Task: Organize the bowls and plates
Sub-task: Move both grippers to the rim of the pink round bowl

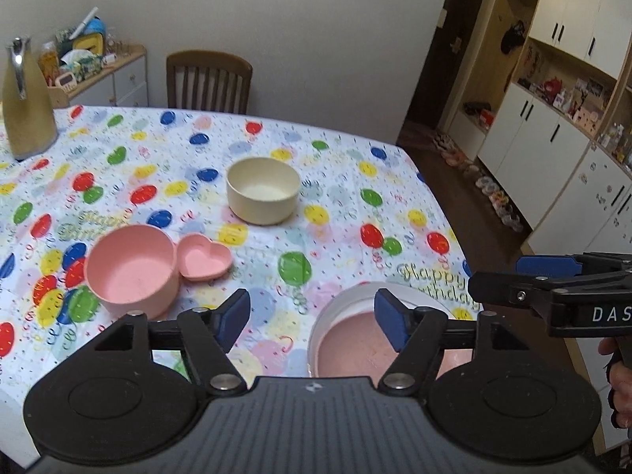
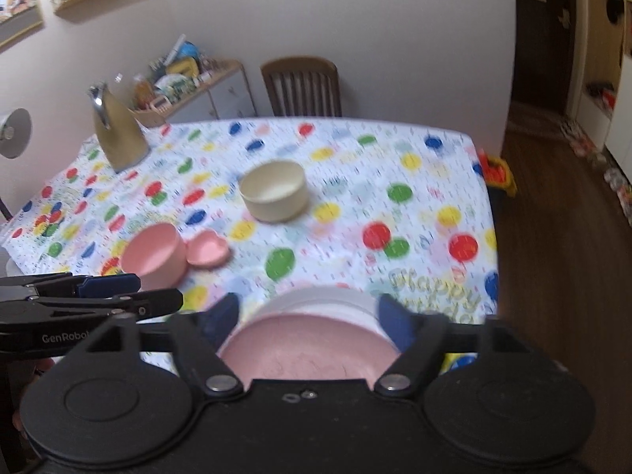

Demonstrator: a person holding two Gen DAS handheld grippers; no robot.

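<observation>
A pink plate lies on a white plate at the table's near edge; both show in the right wrist view, pink on white. A pink bowl touches a pink heart-shaped dish at the left; a cream bowl stands in the middle. My left gripper is open and empty, just left of the plates. My right gripper is open above the plates, its jaws either side of them, holding nothing.
A balloon-print cloth covers the table. A gold carafe stands at the far left. A wooden chair is behind the table. The table's right edge drops to a wood floor by white cupboards.
</observation>
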